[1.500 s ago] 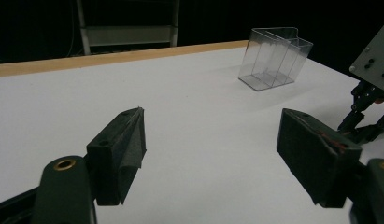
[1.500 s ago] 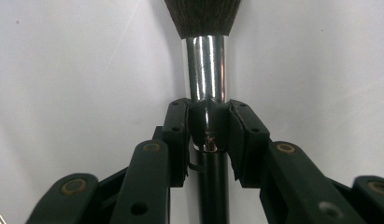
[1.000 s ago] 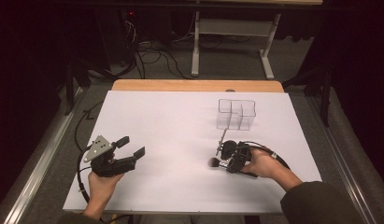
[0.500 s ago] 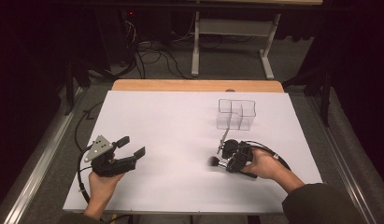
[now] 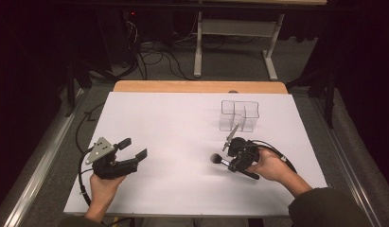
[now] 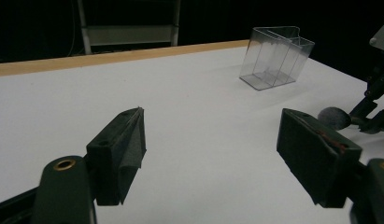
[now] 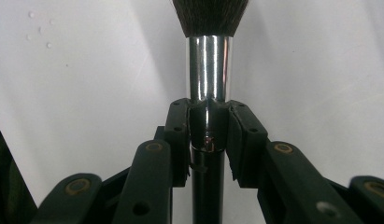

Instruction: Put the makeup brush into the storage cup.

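A makeup brush with a dark fluffy head, silver ferrule and black handle lies low over the white table, head pointing left. My right gripper is shut on it; in the right gripper view my right gripper clamps the brush where ferrule meets handle. My left gripper rests at the front left, held by a hand, jaws wide apart with nothing between them. In the left gripper view my left gripper frames bare table, with the brush head at far right.
A clear plastic organizer with several compartments stands behind the right gripper, also the organizer in the left gripper view. The white table has a wooden far edge. Cables and a metal stand sit on the floor beyond.
The right gripper with the brush has shifted very slightly; the left gripper has stayed put.
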A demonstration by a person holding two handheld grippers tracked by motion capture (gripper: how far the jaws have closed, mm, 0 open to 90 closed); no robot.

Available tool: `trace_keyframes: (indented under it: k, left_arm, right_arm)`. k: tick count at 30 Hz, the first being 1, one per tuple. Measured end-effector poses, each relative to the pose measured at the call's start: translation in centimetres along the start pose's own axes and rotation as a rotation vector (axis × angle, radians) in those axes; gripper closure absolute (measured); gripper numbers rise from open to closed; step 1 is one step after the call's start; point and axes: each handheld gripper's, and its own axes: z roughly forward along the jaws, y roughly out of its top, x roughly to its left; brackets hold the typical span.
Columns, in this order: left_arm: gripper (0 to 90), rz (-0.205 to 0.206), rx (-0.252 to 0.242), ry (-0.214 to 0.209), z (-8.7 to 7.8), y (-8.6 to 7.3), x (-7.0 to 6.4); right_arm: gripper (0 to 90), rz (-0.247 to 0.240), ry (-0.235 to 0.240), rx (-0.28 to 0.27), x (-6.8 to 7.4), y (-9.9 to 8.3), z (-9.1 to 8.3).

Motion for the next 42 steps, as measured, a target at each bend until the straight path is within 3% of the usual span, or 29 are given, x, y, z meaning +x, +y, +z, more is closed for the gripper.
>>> trace_keyframes:
  k: [18, 42]
  left_arm:
    - [24.1, 0.000, -0.001, 0.000, 0.0, 0.0, 0.0]
    - [24.1, 0.000, -0.001, 0.000, 0.0, 0.0, -0.1]
  right_arm:
    - [74.1, 0.052, 0.020, -0.111, 0.1, -0.6, -1.3]
    - [74.1, 0.129, 0.040, -0.340, -0.4, -2.5, -3.7]
